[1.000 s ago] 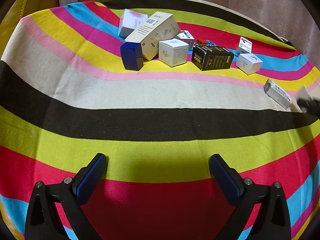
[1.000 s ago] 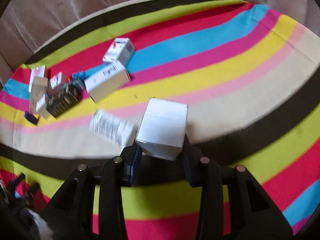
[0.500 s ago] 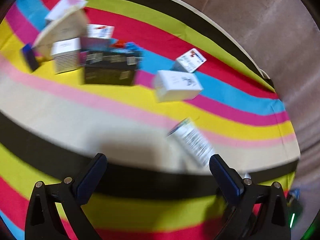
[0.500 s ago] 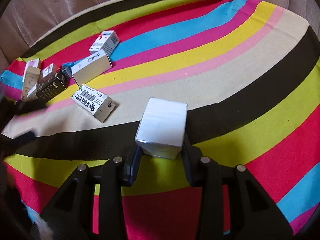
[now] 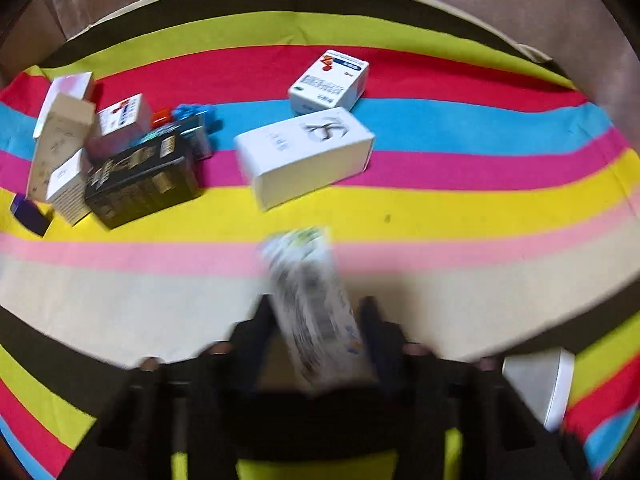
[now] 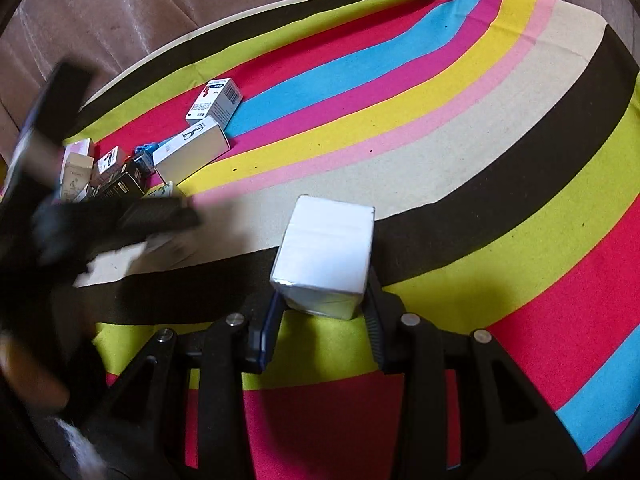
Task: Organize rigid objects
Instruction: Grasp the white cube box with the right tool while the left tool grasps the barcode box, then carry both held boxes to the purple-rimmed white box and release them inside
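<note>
A white box printed with a barcode (image 5: pixel 312 300) lies blurred on the cream stripe of the cloth. My left gripper (image 5: pixel 316 316) has its jaws closing around it, the fingers against both long sides. In the right wrist view one of its dark fingers (image 6: pixel 160 216) shows as a blur at the left. My right gripper (image 6: pixel 324 308) is shut on a plain white box (image 6: pixel 326 248), held just above the cloth. That box's corner (image 5: pixel 540 384) also shows at the left wrist view's right edge.
The striped cloth (image 5: pixel 440 216) covers a round table with brown fabric behind. Farther back lie a long white box (image 5: pixel 304 156) and a blue-and-white carton (image 5: pixel 330 80). A black box (image 5: pixel 140 176) and several small boxes crowd the left.
My left gripper swept right across the table to the barcode box and its wide-open jaws closed around it. The right gripper drew back a little, still holding the white box.
</note>
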